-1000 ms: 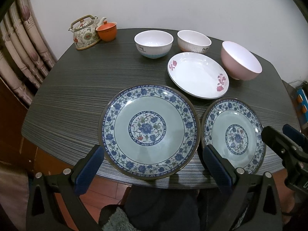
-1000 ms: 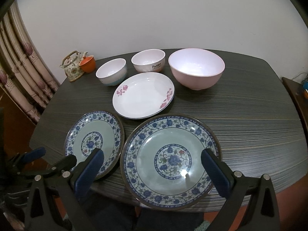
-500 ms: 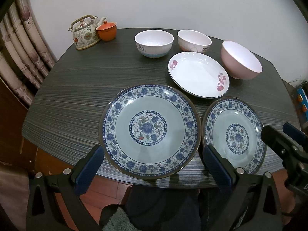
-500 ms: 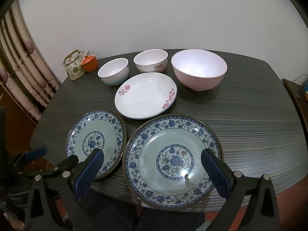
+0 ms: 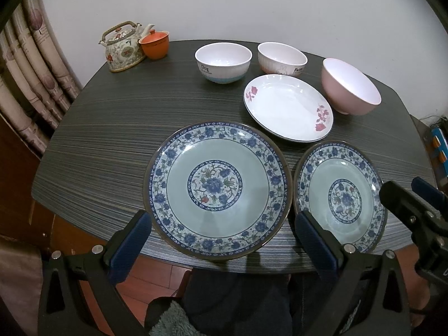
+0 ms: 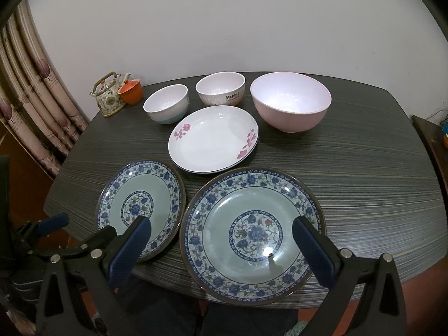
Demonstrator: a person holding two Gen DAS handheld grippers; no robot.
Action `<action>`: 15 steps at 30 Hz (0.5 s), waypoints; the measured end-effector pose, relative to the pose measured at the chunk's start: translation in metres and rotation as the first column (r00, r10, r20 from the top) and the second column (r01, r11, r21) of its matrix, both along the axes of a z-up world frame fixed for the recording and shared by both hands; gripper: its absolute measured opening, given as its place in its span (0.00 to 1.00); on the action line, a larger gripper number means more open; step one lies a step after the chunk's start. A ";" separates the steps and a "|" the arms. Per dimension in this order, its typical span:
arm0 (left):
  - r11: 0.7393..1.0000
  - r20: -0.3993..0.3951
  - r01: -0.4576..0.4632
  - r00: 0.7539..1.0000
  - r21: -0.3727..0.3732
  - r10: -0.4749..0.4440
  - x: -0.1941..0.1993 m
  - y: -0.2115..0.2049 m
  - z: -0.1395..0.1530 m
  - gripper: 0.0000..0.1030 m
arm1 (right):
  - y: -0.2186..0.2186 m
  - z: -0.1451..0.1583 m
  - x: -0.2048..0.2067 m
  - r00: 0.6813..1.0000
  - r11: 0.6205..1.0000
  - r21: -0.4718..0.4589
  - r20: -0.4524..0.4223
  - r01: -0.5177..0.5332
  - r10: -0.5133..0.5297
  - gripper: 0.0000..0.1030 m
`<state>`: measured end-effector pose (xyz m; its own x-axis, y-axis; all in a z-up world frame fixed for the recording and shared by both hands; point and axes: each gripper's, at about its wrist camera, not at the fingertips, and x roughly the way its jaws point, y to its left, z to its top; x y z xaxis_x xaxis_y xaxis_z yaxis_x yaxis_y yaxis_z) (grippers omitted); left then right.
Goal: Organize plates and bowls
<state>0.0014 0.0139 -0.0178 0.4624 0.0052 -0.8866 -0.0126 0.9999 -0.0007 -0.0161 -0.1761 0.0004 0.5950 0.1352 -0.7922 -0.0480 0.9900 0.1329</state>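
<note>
A large blue-patterned plate and a smaller matching plate lie at the table's near edge. Behind them lie a white plate with pink flowers, two small white bowls and a big pink bowl. My left gripper is open and empty, hovering over the large plate's near rim. My right gripper is open and empty, above the near edge in front of the plates. The other gripper shows at the side of each view.
A floral teapot and an orange lidded cup stand at the far left of the dark striped table. A curtain hangs on the left, a white wall behind. A wooden piece stands to the right.
Both cameras have shifted slightly; the right gripper has moved a little forward and up over the table. No dish has moved, and both grippers stay open.
</note>
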 end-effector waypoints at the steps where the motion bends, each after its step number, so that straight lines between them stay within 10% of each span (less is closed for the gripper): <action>1: 1.000 0.001 0.000 1.000 0.000 0.000 0.000 0.000 0.000 0.99 | 0.000 0.000 0.000 1.000 1.000 0.000 -0.001 -0.002 0.002 1.00; 15: 1.000 -0.003 0.001 1.000 0.000 -0.001 -0.001 0.000 -0.002 0.99 | 0.003 0.000 -0.004 1.000 1.000 0.003 -0.008 -0.016 0.016 1.00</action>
<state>0.0001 0.0144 -0.0203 0.4601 0.0047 -0.8879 -0.0118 0.9999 -0.0009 -0.0196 -0.1729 0.0008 0.5861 0.1466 -0.7969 -0.0624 0.9887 0.1360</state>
